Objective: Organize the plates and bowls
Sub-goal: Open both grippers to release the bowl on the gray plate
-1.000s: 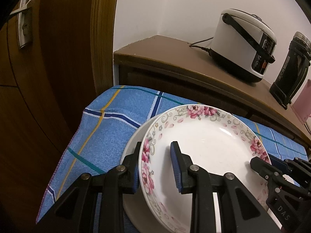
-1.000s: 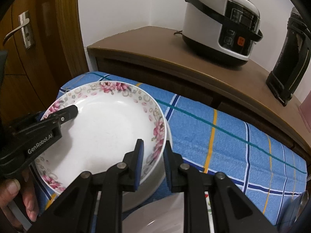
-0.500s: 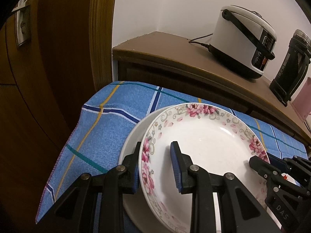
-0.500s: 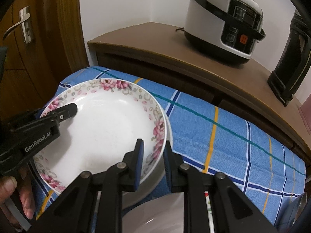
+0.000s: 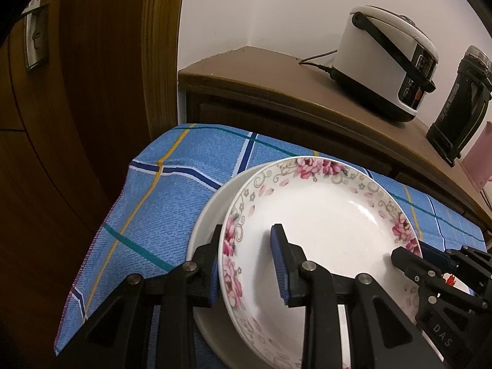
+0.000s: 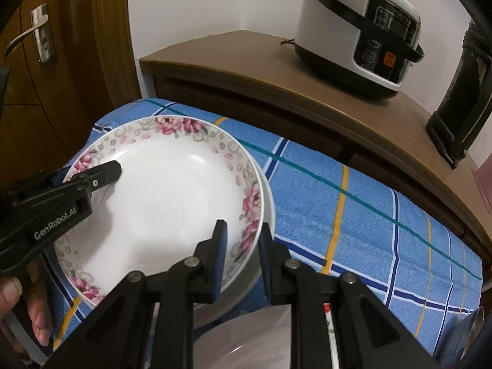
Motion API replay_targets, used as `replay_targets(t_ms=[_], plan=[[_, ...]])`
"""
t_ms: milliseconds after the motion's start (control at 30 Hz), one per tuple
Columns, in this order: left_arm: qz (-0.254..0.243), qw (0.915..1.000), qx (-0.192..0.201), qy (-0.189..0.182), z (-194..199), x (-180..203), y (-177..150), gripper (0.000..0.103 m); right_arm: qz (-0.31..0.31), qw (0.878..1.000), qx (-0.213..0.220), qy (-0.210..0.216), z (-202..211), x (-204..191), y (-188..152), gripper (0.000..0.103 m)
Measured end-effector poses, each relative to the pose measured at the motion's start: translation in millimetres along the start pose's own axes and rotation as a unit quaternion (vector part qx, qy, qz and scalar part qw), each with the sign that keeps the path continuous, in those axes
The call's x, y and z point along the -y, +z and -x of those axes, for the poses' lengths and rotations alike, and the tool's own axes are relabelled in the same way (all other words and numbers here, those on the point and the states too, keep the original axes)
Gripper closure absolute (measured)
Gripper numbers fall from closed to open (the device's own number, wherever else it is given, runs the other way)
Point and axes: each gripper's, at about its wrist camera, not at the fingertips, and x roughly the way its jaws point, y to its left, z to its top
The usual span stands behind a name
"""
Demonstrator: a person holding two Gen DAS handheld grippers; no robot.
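A white floral-rimmed plate (image 5: 323, 224) rests in a plain white dish (image 5: 209, 215) on the blue checked cloth (image 5: 172, 184); the plate also shows in the right wrist view (image 6: 163, 196). My left gripper (image 5: 246, 264) straddles the plate's left rim, its jaws wide and not closed on it. My right gripper (image 6: 243, 246) straddles the plate's right rim and the plain dish's edge (image 6: 267, 212), with a gap showing between the pads and the rim. Another white dish (image 6: 246, 341) lies below the right gripper.
A wooden sideboard (image 6: 246, 61) behind the table carries a rice cooker (image 6: 359, 27) and a black appliance (image 6: 461, 92). A wooden door (image 5: 77, 92) with a handle (image 6: 33, 33) stands at the left, past the cloth's edge. Bare cloth lies at the right (image 6: 369, 215).
Both grippers stay astride the plate's rims. The right gripper's jaws have widened slightly. The views have shifted a little; the plate stays in the plain dish.
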Motion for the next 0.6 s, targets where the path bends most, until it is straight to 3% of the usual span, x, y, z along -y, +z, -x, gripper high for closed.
replay_targets(t_ms=[300,433,500,600], plan=[[-0.005,1.0000,-0.001,0.004,0,2,0,0.069,0.002,1.000,0.001,0.000,0,0,-1,0.082],[-0.018,0.9997,-0.003,0.013,-1,8,-1,0.061,0.002,1.000,-0.001,0.003,0,-1,-1,0.079],[-0.029,0.9994,-0.003,0.019,-1,11,-2,0.052,-0.003,1.000,-0.001,0.007,1,0,-1,0.079],[-0.032,0.9991,0.015,0.022,7,12,-3,0.040,-0.010,1.000,0.016,0.013,11,3,-4,0.069]])
